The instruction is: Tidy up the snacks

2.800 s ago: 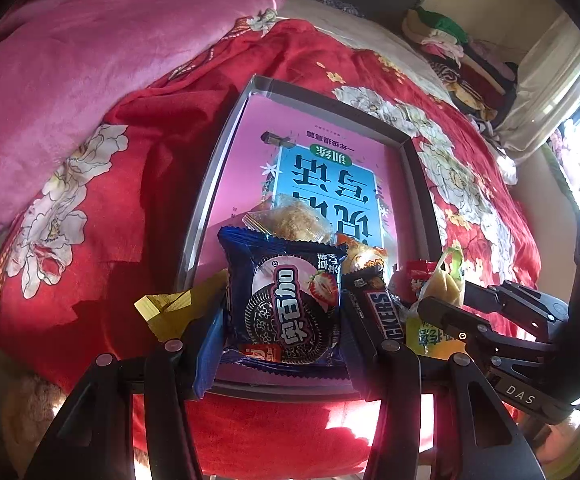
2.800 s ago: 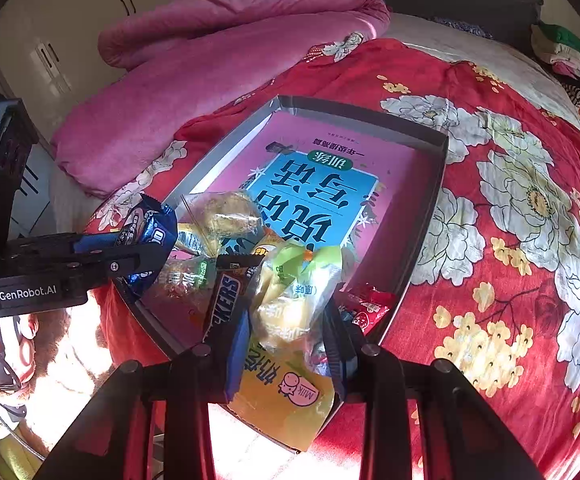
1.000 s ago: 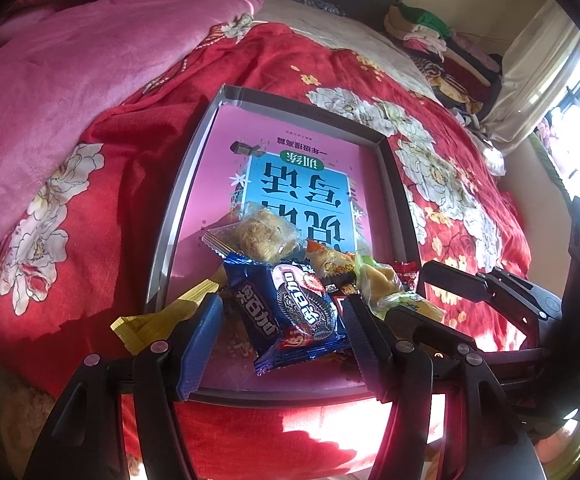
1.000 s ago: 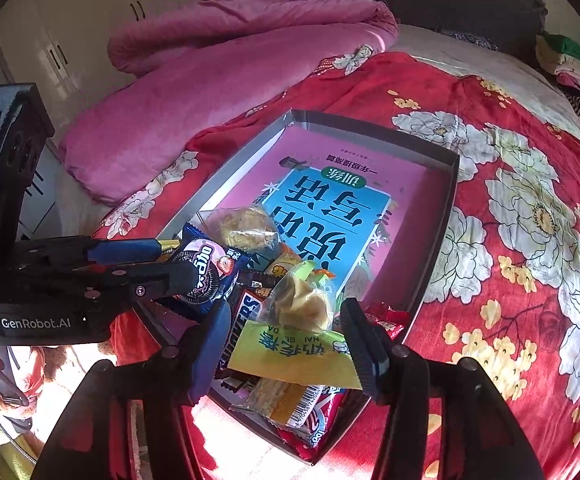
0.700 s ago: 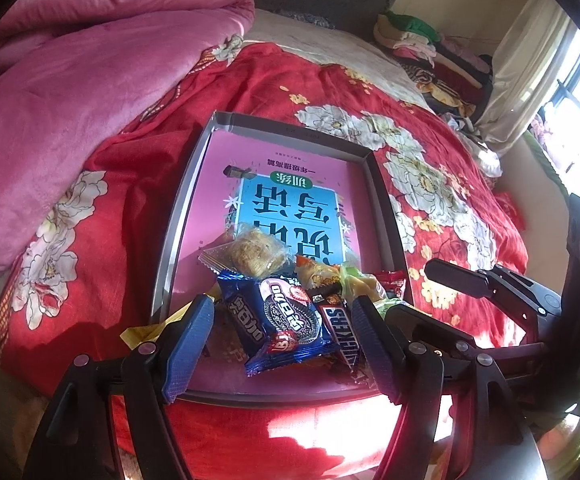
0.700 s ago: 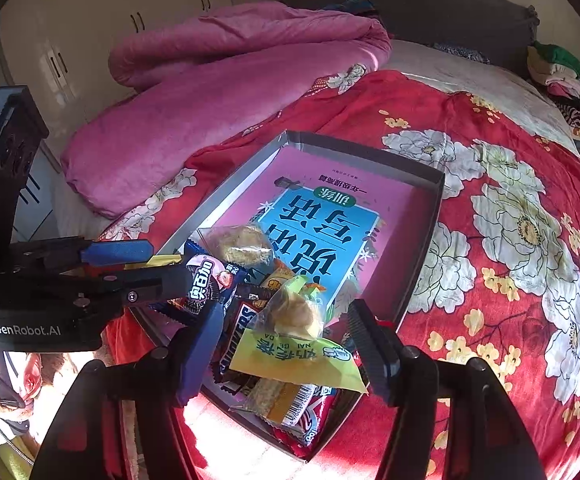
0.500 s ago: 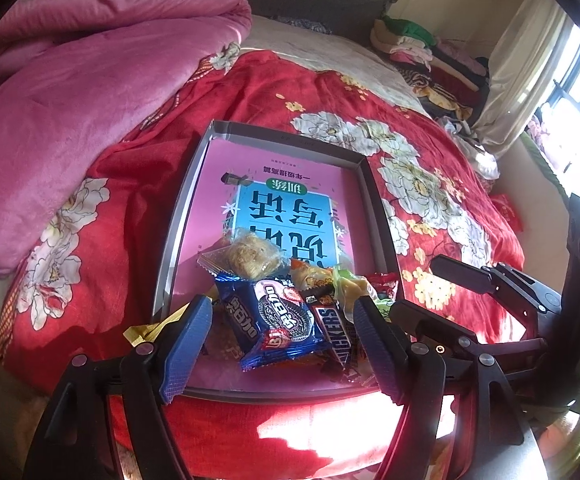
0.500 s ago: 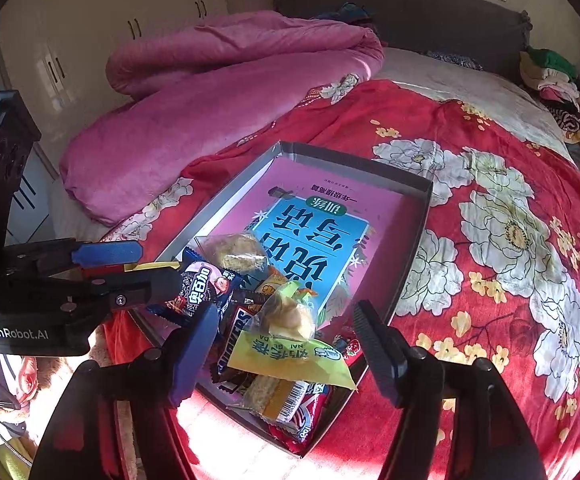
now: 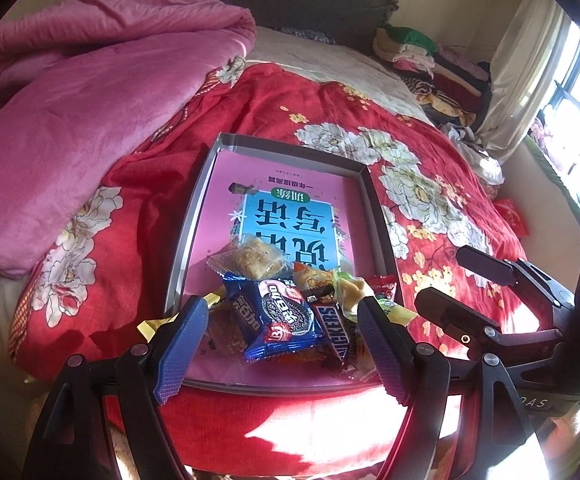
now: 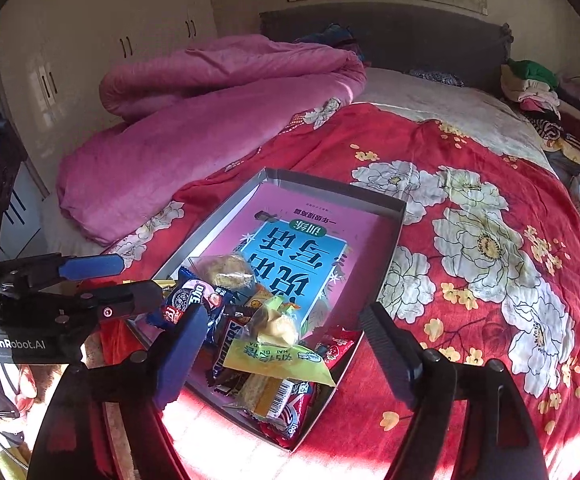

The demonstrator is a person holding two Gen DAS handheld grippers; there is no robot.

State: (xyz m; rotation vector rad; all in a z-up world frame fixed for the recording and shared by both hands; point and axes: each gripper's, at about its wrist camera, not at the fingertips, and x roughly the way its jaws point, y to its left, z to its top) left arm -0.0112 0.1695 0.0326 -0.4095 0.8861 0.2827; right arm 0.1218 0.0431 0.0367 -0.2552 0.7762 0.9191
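Both just let go and lifted away. Left gripper (image 9: 281, 318) and right gripper (image 10: 281, 324) wide apart now, holding nothing, jaws just opened. Snacks (image 9: 285, 312) piled below and between the fingers, in the near end of the tray (image 9: 193, 216). Probably done dropping. All on a red flowered bedspread (image 10: 470, 184), pink blanket (image 10: 193, 120) beyond.
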